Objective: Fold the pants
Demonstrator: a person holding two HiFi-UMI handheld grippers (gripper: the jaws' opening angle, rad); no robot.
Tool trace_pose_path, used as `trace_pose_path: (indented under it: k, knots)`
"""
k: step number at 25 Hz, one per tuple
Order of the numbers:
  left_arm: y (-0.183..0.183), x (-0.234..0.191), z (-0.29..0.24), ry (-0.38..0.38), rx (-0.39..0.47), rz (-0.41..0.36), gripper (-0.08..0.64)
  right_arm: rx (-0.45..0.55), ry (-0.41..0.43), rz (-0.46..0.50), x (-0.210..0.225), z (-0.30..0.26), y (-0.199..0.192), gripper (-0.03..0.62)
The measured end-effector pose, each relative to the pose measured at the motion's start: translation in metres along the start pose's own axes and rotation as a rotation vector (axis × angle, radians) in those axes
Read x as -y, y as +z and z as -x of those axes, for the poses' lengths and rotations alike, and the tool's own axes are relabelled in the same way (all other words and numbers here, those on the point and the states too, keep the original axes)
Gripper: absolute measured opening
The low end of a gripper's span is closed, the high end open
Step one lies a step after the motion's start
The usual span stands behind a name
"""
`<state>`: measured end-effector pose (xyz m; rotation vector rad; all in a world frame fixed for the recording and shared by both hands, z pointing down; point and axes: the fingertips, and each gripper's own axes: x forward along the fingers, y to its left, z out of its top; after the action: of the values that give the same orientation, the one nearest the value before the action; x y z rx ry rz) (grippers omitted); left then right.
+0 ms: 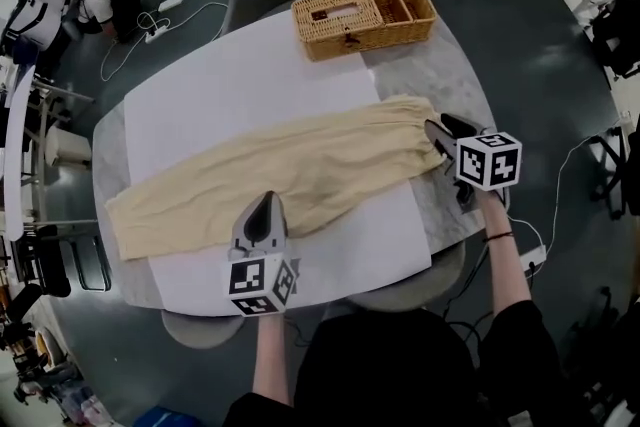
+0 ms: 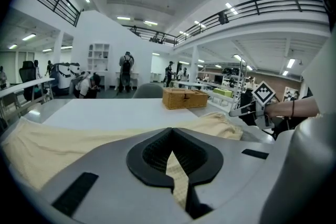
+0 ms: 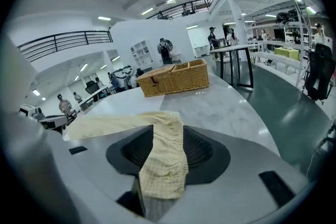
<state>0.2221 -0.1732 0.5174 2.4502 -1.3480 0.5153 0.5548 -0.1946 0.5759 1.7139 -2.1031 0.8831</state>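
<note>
Step in hand: lay-out and first grasp. No crosswise fold is made yet.

Pants (image 1: 300,170) lie at full length on the white sheet (image 1: 230,85) covering most of the table (image 1: 460,75). They run from the lower left of the head view to the right centre, with the waist end at the right. The legs seem to lie one on the other, but this is not certain. Wicker basket (image 1: 365,15) stands at top centre, well apart.

Left gripper (image 1: 265,202): jaws drawn nearly together, with checked cloth in the narrow slit. This reads as a pinch on the near edge of the pants at mid-length. It points away from the person and slightly down, and its forearm enters from the bottom edge.

Right gripper (image 1: 440,133): jaws apart. The waistband (image 3: 164,170) is draped loose between them and the pads are not pressing on it. It points toward frame left and tilts down, and its forearm rises from the lower right.

Next move, as judged: the right jaws close on the waistband, lift it clear of the sheet and carry it toward the hem end. The left gripper keeps the middle from dragging. The risk is taking only one layer of cloth.
</note>
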Motion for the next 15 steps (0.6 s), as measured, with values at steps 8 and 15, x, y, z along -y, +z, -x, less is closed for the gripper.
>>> trace_pose_path:
  k: [8, 15]
  knots:
    - [-0.008, 0.006, -0.008, -0.009, -0.026, 0.005, 0.014, -0.138, -0.068, -0.014, 0.028, -0.02, -0.024, 0.219]
    - [-0.013, 0.007, -0.007, 0.008, -0.035, 0.016, 0.014, -0.227, -0.088, -0.018, 0.032, -0.034, -0.034, 0.221]
